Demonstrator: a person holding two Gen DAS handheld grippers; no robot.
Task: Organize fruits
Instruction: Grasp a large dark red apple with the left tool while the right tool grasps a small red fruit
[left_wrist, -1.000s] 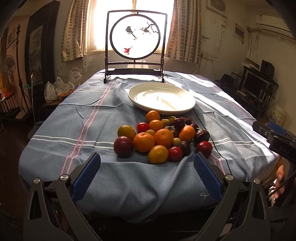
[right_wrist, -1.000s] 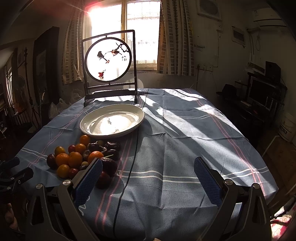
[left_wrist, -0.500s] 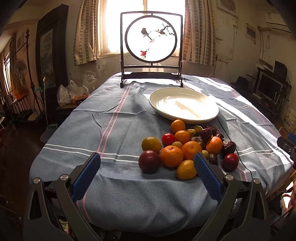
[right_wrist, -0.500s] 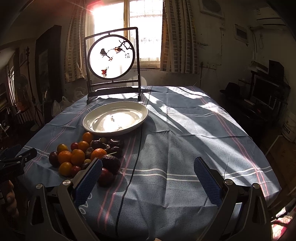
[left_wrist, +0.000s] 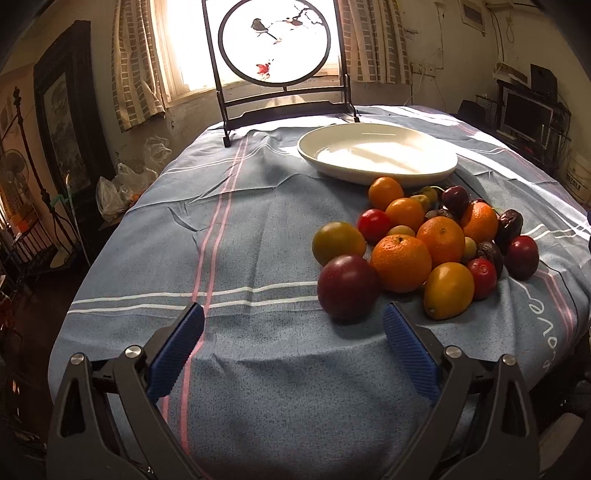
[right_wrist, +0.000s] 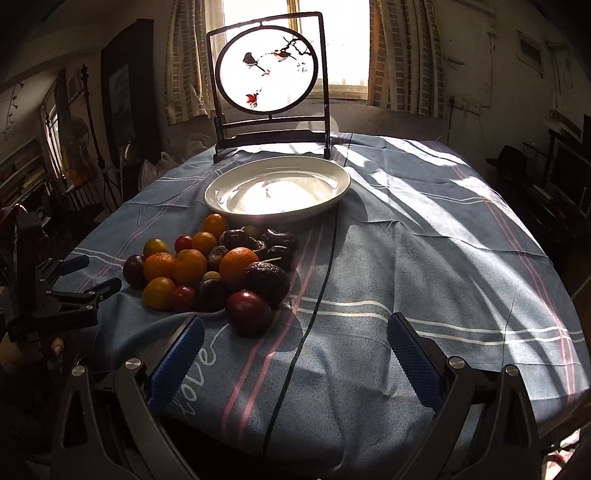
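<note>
**Left tool closing in on the near plum, nothing gripped yet**

Sunlit room w/ curtained window behind; the surface (left_wrist: 258, 229) wears a blue striped cloth. At the far end stands a framed round bird screen (left_wrist: 273, 40). In front of it sits the empty white plate (left_wrist: 376, 173). Fruit pile (left_wrist: 424, 236) lies just near of the plate, right of centre in the left view: oranges, small tomatoes, dark dates, all touching.

Left tool (left_wrist: 291, 332): jaws wide apart but closing, nothing btwn them; the dark plum (left_wrist: 347, 286) sits just past its right pad. Right tool (right_wrist: 293, 339): apart, empty, the red plum (right_wrist: 248, 312) just ahead.

Best approach, imo: shift left tool rightward so the plum is centred, then squeeze gently. The plum touches an orange (left_wrist: 400, 262), so a nudge may roll the neighbours.
</note>
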